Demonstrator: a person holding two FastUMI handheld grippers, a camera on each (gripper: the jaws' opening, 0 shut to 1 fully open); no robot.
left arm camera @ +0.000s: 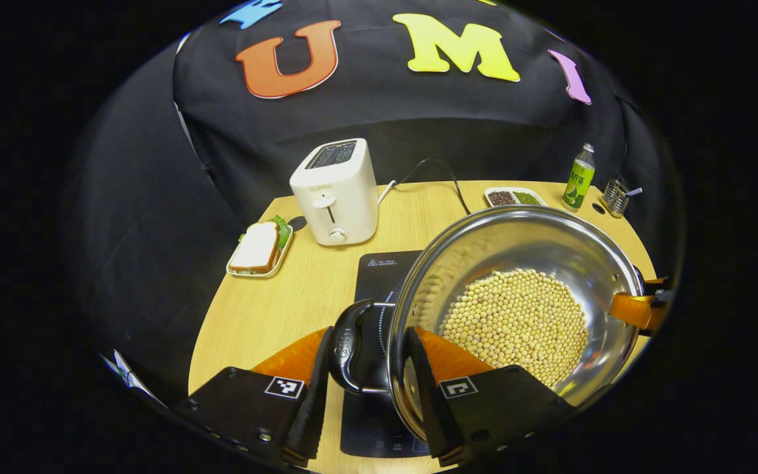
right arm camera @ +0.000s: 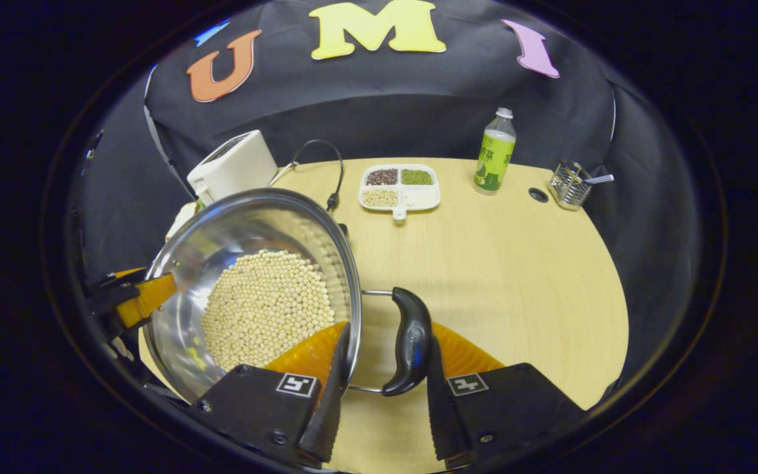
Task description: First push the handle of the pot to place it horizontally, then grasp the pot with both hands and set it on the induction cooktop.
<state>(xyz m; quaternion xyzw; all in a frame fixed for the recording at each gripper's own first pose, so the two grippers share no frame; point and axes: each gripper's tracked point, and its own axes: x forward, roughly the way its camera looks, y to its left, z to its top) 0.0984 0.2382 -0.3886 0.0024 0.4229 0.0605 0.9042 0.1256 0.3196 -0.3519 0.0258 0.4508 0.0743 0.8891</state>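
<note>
A steel pot (left arm camera: 550,243) with soybeans (left arm camera: 517,322) in it hangs tilted between both grippers, over the black induction cooktop (left arm camera: 385,270). My left gripper (left arm camera: 369,332) is shut on the pot's near black side handle (left arm camera: 351,349), one finger outside the handle and the other inside the rim. My right gripper (right arm camera: 389,336) is shut the same way on the opposite black handle (right arm camera: 408,342), with the pot (right arm camera: 221,230) to its left. Each gripper also appears across the pot from the other: the right one (left arm camera: 642,309), the left one (right arm camera: 135,299).
A white toaster (left arm camera: 336,191) with its cable stands at the back of the wooden table (right arm camera: 517,276), a sandwich on a small tray (left arm camera: 259,249) beside it. A divided dish of beans (right arm camera: 399,185), a green bottle (right arm camera: 494,153) and a wire holder (right arm camera: 570,183) line the far edge.
</note>
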